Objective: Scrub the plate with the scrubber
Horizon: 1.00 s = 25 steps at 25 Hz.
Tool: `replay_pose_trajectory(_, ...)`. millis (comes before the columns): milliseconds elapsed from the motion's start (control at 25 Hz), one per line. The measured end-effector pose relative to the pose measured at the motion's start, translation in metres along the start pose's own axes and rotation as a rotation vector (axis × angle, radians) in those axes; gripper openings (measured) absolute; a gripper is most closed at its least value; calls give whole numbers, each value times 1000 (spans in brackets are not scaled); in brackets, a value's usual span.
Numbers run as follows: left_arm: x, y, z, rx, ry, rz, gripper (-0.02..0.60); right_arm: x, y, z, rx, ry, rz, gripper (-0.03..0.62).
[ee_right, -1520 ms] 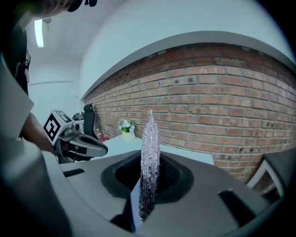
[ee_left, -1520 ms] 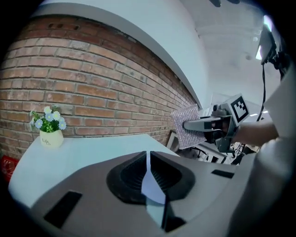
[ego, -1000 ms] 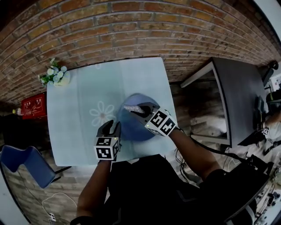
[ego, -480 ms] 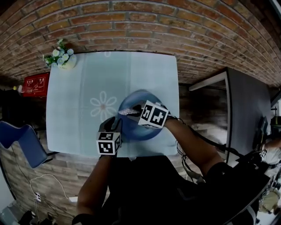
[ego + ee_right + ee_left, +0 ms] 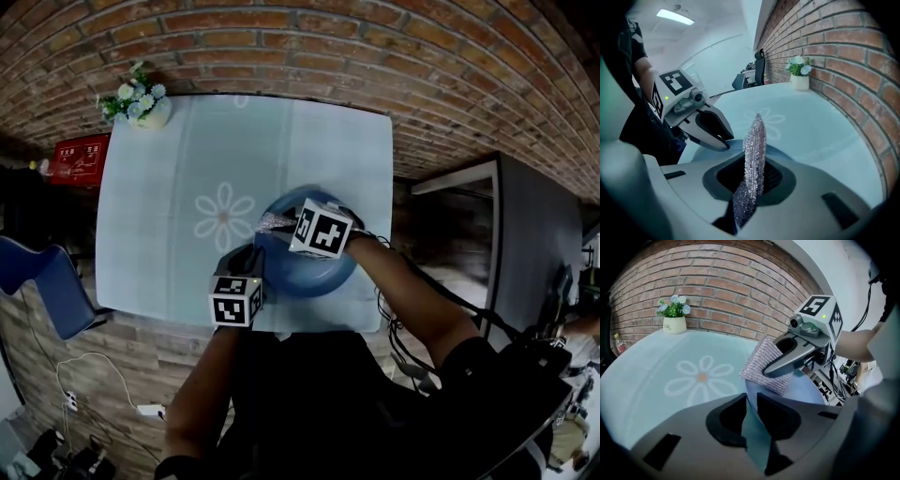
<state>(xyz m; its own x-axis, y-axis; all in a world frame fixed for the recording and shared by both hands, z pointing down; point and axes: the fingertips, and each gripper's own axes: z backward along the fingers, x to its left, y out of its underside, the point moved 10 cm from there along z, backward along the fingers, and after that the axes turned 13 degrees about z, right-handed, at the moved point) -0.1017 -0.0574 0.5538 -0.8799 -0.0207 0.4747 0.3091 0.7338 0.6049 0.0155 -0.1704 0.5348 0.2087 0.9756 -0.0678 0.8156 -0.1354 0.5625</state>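
A blue plate (image 5: 323,267) lies on the pale table near its front edge. My left gripper (image 5: 251,260) is at the plate's near-left rim. In the left gripper view its jaws have just been closing, and the rim (image 5: 749,416) runs between the pads, which press on it. My right gripper (image 5: 289,225) hangs over the plate's left part, shut on a silver mesh scrubber (image 5: 275,222). The scrubber (image 5: 754,140) stands upright between the right jaws, just above the plate (image 5: 780,152). From the left gripper view, the scrubber (image 5: 761,364) hovers at the plate (image 5: 806,392).
A small flower pot (image 5: 141,105) stands at the table's far left corner by the brick wall. A white flower print (image 5: 223,217) is on the tabletop left of the plate. A blue chair (image 5: 42,281) and a red box (image 5: 77,155) are at the left, a dark desk (image 5: 534,244) at the right.
My right gripper has sunk and rolled over the plate with the scrubber, its marker cube now facing up. The left gripper has dropped to the plate's rim and narrowed its jaws.
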Motion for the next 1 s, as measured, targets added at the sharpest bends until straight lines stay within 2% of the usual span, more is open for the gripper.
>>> replay_pose_trajectory(280,-1,2,1,-6,-19,2,78,-7,9,-5,-1,83,1,63)
replay_pose_trajectory(560,-1,3,0,-10,-37,5,77,-11,18,-6,22,211,-14,63)
replay_pose_trajectory(1000,-3,1,2,6,-33,1,75,-14,34,-2,6,331,-170,63)
